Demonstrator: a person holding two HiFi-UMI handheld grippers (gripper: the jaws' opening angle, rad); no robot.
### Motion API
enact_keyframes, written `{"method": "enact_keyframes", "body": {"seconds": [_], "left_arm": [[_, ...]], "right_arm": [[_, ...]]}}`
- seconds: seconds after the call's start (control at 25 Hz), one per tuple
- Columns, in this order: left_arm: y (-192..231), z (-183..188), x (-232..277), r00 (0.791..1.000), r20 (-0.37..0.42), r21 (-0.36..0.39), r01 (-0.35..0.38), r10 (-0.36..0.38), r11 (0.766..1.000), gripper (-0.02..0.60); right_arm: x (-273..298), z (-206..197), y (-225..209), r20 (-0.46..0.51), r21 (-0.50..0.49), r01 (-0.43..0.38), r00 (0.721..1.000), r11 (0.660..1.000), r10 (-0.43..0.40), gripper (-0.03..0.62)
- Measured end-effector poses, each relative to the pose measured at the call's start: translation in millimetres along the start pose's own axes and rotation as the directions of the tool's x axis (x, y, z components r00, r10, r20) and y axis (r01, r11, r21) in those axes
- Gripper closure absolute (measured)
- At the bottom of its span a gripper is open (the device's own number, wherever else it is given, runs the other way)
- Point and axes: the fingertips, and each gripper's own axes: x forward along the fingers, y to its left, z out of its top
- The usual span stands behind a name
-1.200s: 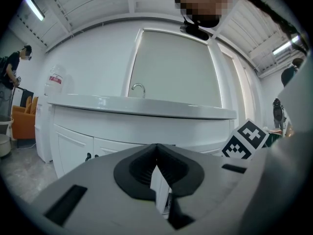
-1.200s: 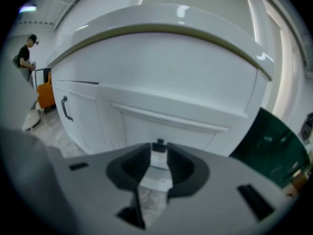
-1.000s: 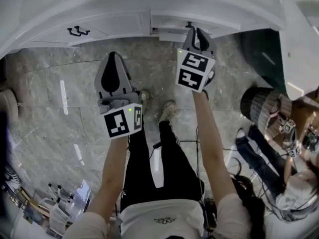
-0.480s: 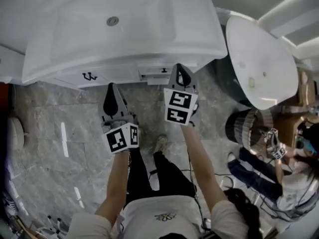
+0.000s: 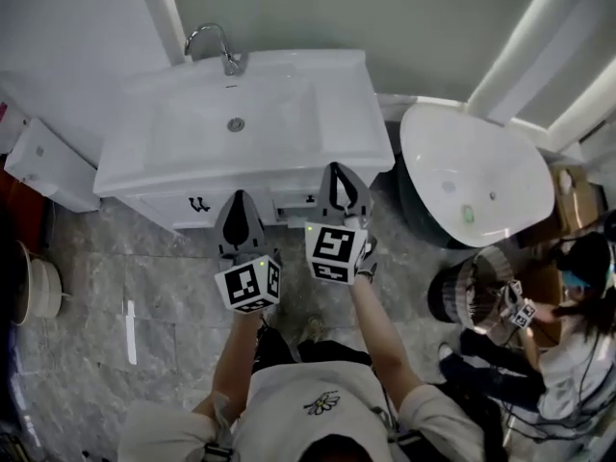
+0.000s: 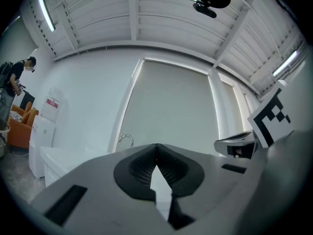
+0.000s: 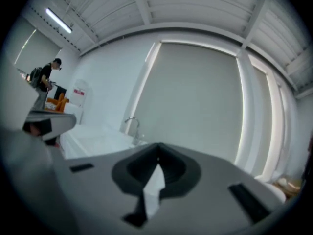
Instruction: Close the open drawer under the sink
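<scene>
The white sink cabinet stands against the wall, with a chrome faucet at its back. Two drawer fronts with dark handles sit under the basin rim and look flush with each other. My left gripper is shut and empty, held up in front of the left drawer front. My right gripper is also shut and empty, its tips over the basin's front right edge. Both gripper views look level across the basin: the left gripper and right gripper each show their tips meeting, with the faucet beyond.
A white oval tub stands right of the cabinet. A round wire bin and a seated person are at the lower right. A white box stands at the left. Grey marble floor lies below.
Both grippers have risen from low by the drawer fronts to basin height. The head view has lifted too, and now takes in the whole sink and faucet.
</scene>
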Motion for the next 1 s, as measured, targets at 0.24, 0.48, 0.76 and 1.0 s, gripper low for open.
{"method": "enact_keyframes", "body": {"seconds": [0.24, 0.48, 0.76, 1.0], "left_arm": [[-21.9, 35.8, -30.3, 0.999, 0.036, -0.012, 0.012, -0.012, 1.000, 0.560], [-40.4, 42.1, -55.6, 0.996, 0.047, 0.104, 0.076, -0.082, 0.992, 0.560], [-43.3, 57.1, -48.2, 0.992, 0.085, 0.121, 0.080, -0.090, 0.989, 0.560], [-57.1, 62.1, -43.4, 0.984, 0.111, 0.134, 0.127, -0.142, 0.983, 0.560]], "right_arm": [[-48.8, 24.9, 7.3, 0.048, 0.065, -0.065, 0.997, 0.996, 0.062, 0.565], [-84.1, 9.6, 3.6, 0.053, 0.153, -0.122, 0.992, 0.981, 0.115, 0.563], [-97.9, 6.0, -7.4, 0.078, 0.192, -0.080, 0.995, 0.978, 0.067, 0.563], [-101.9, -0.5, -6.2, 0.054, 0.183, -0.081, 0.996, 0.980, 0.072, 0.565]]}}
